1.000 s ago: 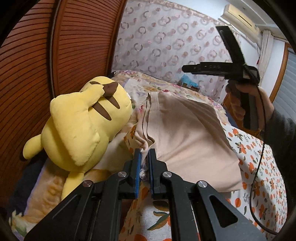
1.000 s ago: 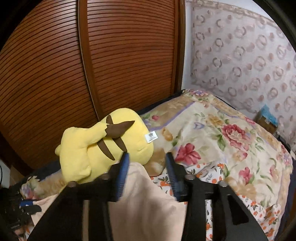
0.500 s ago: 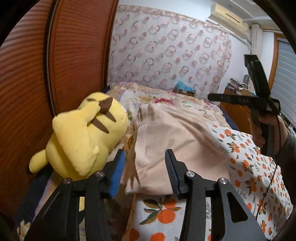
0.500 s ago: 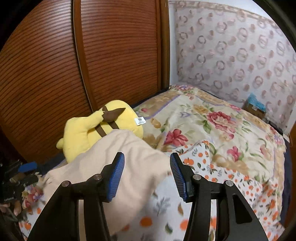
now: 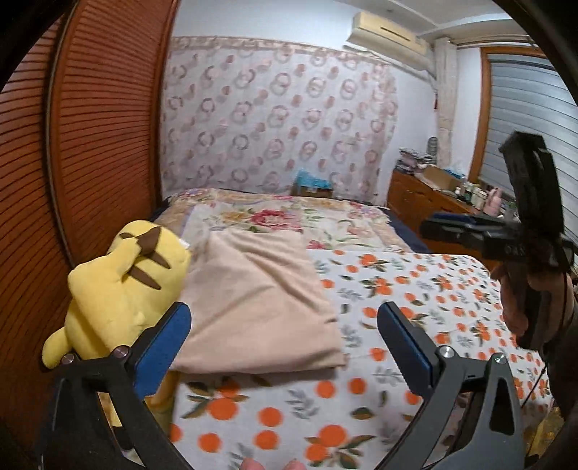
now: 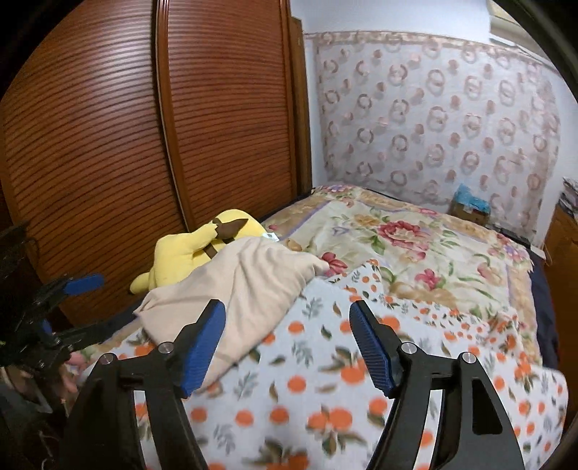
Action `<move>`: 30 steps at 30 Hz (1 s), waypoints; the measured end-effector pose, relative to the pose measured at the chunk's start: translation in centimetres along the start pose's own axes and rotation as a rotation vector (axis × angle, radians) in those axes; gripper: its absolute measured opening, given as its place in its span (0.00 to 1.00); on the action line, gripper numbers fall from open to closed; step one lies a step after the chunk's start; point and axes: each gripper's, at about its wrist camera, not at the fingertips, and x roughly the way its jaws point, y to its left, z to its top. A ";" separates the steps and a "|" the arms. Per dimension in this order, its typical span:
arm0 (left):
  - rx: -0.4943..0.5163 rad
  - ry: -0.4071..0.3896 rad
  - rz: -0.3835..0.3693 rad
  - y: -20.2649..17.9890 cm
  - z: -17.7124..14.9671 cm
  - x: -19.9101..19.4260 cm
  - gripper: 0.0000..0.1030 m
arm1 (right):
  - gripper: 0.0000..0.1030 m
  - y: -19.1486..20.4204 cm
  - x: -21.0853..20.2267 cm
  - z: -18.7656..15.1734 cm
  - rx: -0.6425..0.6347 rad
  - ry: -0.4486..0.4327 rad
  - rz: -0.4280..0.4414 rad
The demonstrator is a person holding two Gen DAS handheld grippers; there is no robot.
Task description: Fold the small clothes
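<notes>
Both grippers, left (image 5: 283,334) and right (image 6: 287,338), have released the cloth (image 5: 253,303) and withdrawn, jaws opening, empty; fold laid flat.

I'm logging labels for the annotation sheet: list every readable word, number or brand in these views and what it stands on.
None can be read.
Right gripper: pale marks on its body, too blurred.
Yellow plush toy: small white tag, print too small.
Air conditioner: no legible brand.
</notes>
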 end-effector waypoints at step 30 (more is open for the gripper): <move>0.141 -0.109 -0.060 -15.4 2.5 -6.3 1.00 | 0.83 5.8 -24.0 -9.6 0.207 -0.225 -0.409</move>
